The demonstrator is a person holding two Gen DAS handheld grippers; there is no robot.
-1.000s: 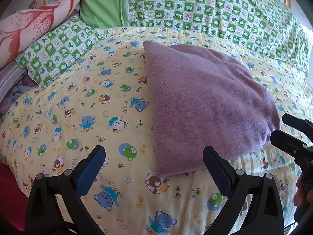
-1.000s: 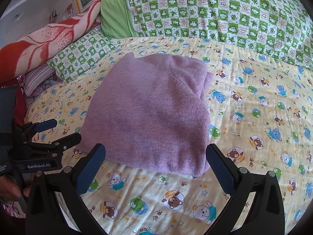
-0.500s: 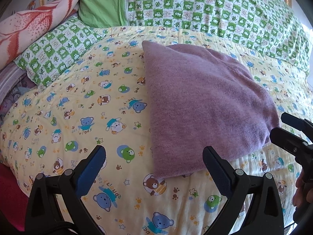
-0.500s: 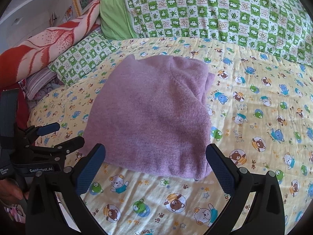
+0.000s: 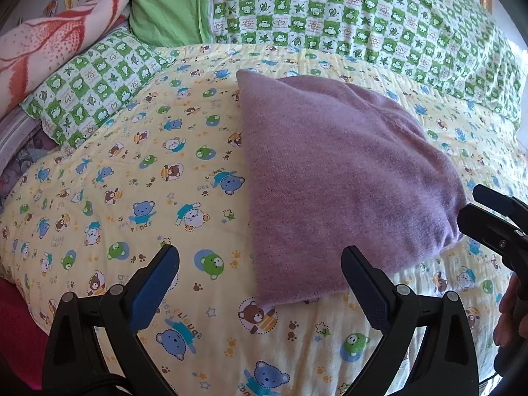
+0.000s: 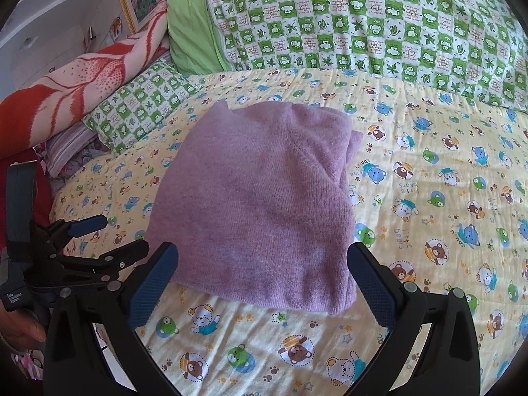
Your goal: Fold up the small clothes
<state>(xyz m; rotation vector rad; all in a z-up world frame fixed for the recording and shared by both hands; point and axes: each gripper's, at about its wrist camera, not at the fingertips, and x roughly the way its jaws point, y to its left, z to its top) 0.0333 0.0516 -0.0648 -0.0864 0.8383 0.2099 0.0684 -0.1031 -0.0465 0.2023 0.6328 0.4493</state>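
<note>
A folded purple knit garment (image 5: pixel 343 178) (image 6: pixel 260 204) lies flat on the yellow bear-print bedspread (image 5: pixel 138 171) (image 6: pixel 429 171). My left gripper (image 5: pixel 260 265) hovers open just short of its near left corner, nothing between the blue pads. My right gripper (image 6: pixel 262 262) is open too, held above the garment's near edge, empty. In the left wrist view the right gripper (image 5: pixel 491 221) shows at the right edge, beside the garment's right corner. The left gripper (image 6: pixel 95 241) appears at the left in the right wrist view, apart from the cloth.
Green checked pillows (image 5: pixel 346 6) (image 6: pixel 363 29) line the far side. A smaller green checked pillow (image 5: pixel 89 82) and a red-and-white blanket (image 6: pixel 76 82) sit at the left. A hand (image 5: pixel 510 316) holds the right tool. The bed edge runs along the lower left (image 5: pixel 19 297).
Both grippers have drawn back slightly from the garment and stay open. The purple garment has not moved.
</note>
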